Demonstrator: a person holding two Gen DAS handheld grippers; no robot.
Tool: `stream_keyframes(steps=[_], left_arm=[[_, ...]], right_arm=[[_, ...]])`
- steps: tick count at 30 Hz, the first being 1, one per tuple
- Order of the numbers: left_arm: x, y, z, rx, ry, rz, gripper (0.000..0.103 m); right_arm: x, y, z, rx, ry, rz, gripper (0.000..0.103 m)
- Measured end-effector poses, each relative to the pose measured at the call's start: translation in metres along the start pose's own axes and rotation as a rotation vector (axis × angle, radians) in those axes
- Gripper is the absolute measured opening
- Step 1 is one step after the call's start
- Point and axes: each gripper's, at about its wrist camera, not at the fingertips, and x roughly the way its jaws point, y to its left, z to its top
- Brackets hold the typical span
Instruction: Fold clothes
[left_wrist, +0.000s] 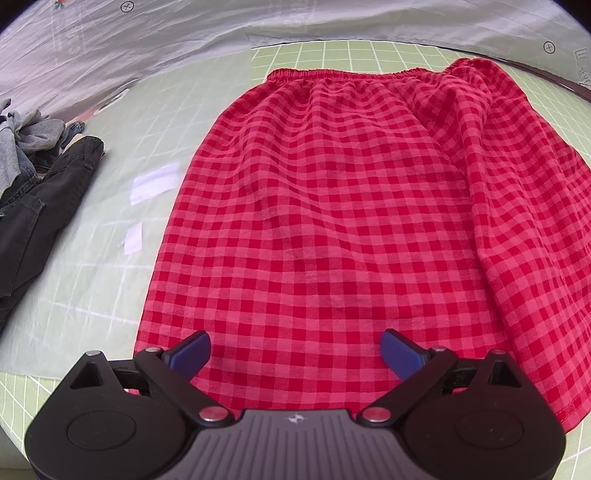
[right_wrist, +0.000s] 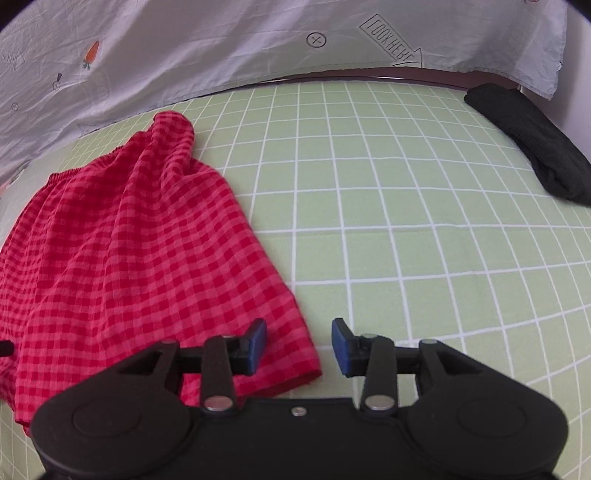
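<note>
Skirt: while it lies spread flat on the green sheet, the red checked skirt fills the middle of the left wrist view, its gathered waistband at 12 o'clock and its hem toward 6 o'clock; a fold runs down its right side from about 1 o'clock to 5 o'clock.
Skirt, right wrist view: the same skirt sits at 9 o'clock, its near right corner reaching in toward 6 o'clock.
Left tool: the left tool hangs at 6 o'clock over the hem end of the skirt, its blue pads spread wide with only flat cloth below them and nothing gripped.
Right tool: the right tool sits at 6 o'clock, its pads set fairly narrow and holding nothing; the left pad is over the skirt's corner, the right pad over bare sheet, and the edge of the cloth runs between them.
Sheet: the green sheet with a white grid pattern carries everything.
Dark clothes: a heap of dark and grey clothes lies at 9 o'clock in the left wrist view, well apart from the skirt.
Black cloth: a folded black cloth lies at 2 o'clock in the right wrist view.
White cloth: a pale printed cloth hangs across 12 o'clock behind the sheet.
</note>
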Motion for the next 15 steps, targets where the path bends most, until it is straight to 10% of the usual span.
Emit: stream_keyframes(steps=[4,15], left_arm=[[0.001,0.004,0.0,-0.019,0.004,-0.018,0.1],[0.007,0.02,-0.004,-0.081,0.01,-0.065,0.103]], right_arm=[[0.0,0.006,0.0,-0.049,0.003,0.024,0.001],[-0.011,-0.035,0.004,0.092,-0.059,-0.103,0.005]])
